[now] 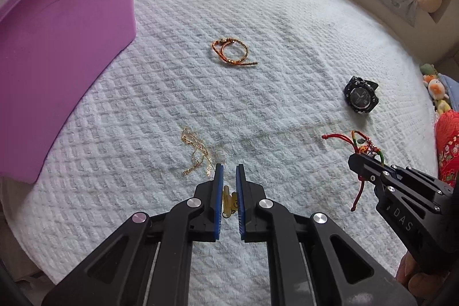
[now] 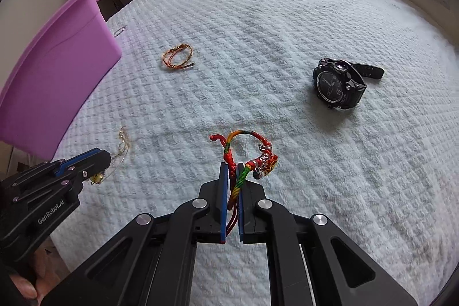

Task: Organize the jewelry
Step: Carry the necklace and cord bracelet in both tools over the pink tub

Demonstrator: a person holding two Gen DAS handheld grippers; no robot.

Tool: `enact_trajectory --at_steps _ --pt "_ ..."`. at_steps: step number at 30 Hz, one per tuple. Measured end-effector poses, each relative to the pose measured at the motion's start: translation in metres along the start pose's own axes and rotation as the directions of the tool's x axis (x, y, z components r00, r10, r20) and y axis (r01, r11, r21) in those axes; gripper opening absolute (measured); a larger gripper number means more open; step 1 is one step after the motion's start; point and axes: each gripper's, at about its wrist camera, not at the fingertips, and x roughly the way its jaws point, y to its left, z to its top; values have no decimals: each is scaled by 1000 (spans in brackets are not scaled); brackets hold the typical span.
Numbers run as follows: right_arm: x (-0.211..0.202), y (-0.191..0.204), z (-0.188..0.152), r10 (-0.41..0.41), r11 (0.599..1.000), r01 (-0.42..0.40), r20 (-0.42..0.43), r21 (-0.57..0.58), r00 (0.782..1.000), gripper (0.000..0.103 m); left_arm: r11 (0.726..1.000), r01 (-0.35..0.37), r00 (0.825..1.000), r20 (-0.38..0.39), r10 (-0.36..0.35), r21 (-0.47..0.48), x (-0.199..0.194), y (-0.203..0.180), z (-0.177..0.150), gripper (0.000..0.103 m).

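Gold chain (image 1: 197,151): thin and limp, very light; one end with a small yellowish charm is pinched between the blue pads of the left gripper (image 1: 229,177), the rest trailing down onto the towel just ahead and to the left of the tips. It looks apt to tangle or slip through, so the charm end seems the surest hold.
Left gripper: jaws drawn together on the charm, only a narrow slot between the pads.
Braided cord bracelet (image 2: 246,154): soft, springy, red, green and yellow with small beads and metal bits; its cord runs down between the pads of the right gripper (image 2: 232,177), the loop standing up past the tips. Light and not fragile, I judge; the plain cord gives a better bite than the beaded part.
Right gripper: clamped on that cord, jaws nearly touching.
Orange bracelet (image 1: 231,52): thin woven loop lying flat, well ahead of both tools; soft, best taken across one strand.
Black watch (image 2: 340,83): the heaviest and stiffest piece, far ahead and right of the right gripper; the strap looks the easier place to grip than the round case.
Purple bin (image 1: 57,48): smooth plastic wall, to the left of both tools.
Towel (image 1: 258,5): white, waffled, grippy under everything.
Writing: "GenRobot.AI" on the left tool's body, "DAS" on the right tool's; watch dial lettering too small to read.
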Motion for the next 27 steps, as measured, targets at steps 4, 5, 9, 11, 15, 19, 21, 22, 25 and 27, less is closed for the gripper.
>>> enact_trajectory --at_steps 4,5,9,11,15,19,21,22,25,27 --pt "-26 1 -3 6 1000 -6 -11 22 1000 6 1000 -9 1000 -9 9 7 -23 7 0 9" --pt "-34 0 -4 10 999 -10 -13 32 1000 6 1000 -8 1000 -13 8 6 -30 7 2 9" --pt "-68 -3 -6 13 998 -12 -17 67 1000 6 999 -33 999 -19 34 11 -63 8 10 9" --pt "-87 -4 -7 18 996 -16 -19 91 1000 6 999 -36 999 -24 36 11 -81 9 14 9" --pt "-129 -3 -7 19 994 -17 -12 110 1000 6 999 -47 999 -19 47 8 -118 9 23 9" --pt "-166 1 -6 41 993 -39 -14 114 999 6 998 -62 998 2 62 4 -156 8 31 9" --pt "-182 7 -5 52 993 -51 -10 109 999 6 998 -67 998 7 67 -7 -173 9 35 9" --pt "-190 9 -4 59 993 -58 -6 106 998 6 998 -69 998 9 69 -13 -181 10 37 9" --pt "-209 20 3 85 993 -85 2 85 996 6 996 -79 997 16 79 -34 -207 13 41 9" --pt "-219 30 10 108 992 -108 7 62 994 6 994 -98 995 18 99 -46 -222 17 44 9"
